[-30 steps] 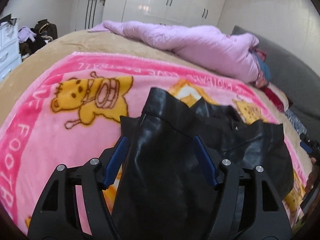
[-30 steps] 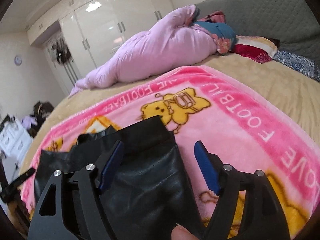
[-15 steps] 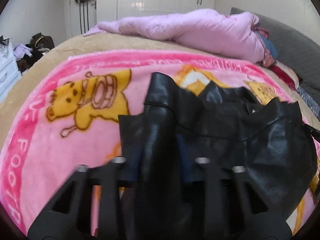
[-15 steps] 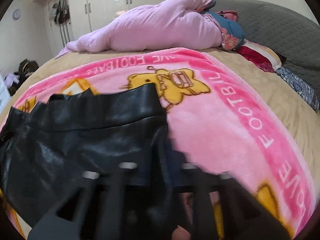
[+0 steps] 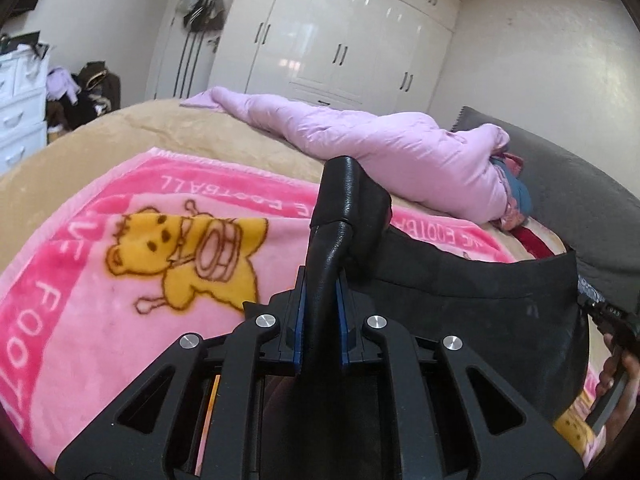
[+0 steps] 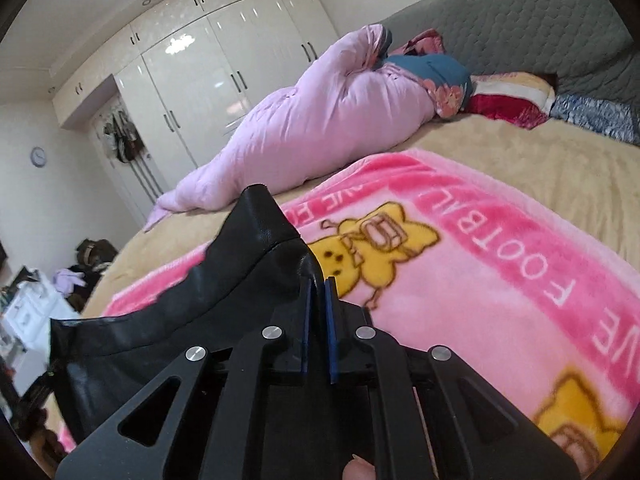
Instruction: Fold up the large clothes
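A black leather garment hangs lifted above the pink bear-print blanket on the bed. My left gripper is shut on its left edge, a fold of leather standing up between the blue pads. My right gripper is shut on the garment's right edge; the leather stretches away to the left in that view. The garment spans between the two grippers, its lower part hidden behind them.
A rolled lilac duvet lies across the far side of the bed, with pillows by the grey headboard. White wardrobes line the back wall. A white drawer unit and piled clothes stand at left.
Both grippers have closed on the garment's edges and raised it off the blanket. A second ago both were open over the garment lying flat.
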`<state>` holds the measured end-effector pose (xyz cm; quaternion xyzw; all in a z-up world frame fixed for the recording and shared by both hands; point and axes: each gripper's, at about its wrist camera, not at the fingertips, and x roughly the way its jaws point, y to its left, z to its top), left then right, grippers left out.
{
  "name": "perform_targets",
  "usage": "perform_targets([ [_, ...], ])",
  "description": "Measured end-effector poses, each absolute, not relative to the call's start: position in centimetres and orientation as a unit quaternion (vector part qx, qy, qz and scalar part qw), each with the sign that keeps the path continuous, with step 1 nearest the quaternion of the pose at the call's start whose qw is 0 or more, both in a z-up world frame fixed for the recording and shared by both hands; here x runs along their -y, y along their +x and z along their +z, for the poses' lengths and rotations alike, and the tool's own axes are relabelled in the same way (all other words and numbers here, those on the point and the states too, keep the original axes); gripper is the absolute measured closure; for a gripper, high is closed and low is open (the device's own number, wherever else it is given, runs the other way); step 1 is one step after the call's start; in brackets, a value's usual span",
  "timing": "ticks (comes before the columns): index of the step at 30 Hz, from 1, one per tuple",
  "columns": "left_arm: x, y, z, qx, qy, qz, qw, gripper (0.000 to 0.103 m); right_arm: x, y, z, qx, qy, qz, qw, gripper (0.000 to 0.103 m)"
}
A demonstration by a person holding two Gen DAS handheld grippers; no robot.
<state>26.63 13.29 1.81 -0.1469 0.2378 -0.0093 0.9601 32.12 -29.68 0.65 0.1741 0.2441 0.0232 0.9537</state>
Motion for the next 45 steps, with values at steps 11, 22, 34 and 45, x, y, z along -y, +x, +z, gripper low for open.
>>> perform_targets([
  [11,-12.6,28.7,-2.1,-0.275,-0.118,0.044,0.953,0.092,28.2,36.8,-4.1,-0.324,0.107,-0.028,0.94,0.097],
  [22,-12.3,28.6,-3.3,-0.28,-0.106,0.06,0.952,0.086,28.3,36.3,-5.6,-0.343,0.098,-0.03,0.934,0.096],
  [34,-10.8,28.2,-3.1,-0.277,-0.068,0.065,0.956,0.07,28.4,35.4,-5.6,-0.354,0.082,-0.033,0.931,0.073],
  [45,-9.1,27.1,-2.7,-0.263,-0.018,0.084,0.961,0.027,30.4,33.7,-4.8,-0.353,0.13,-0.029,0.926,0.038],
])
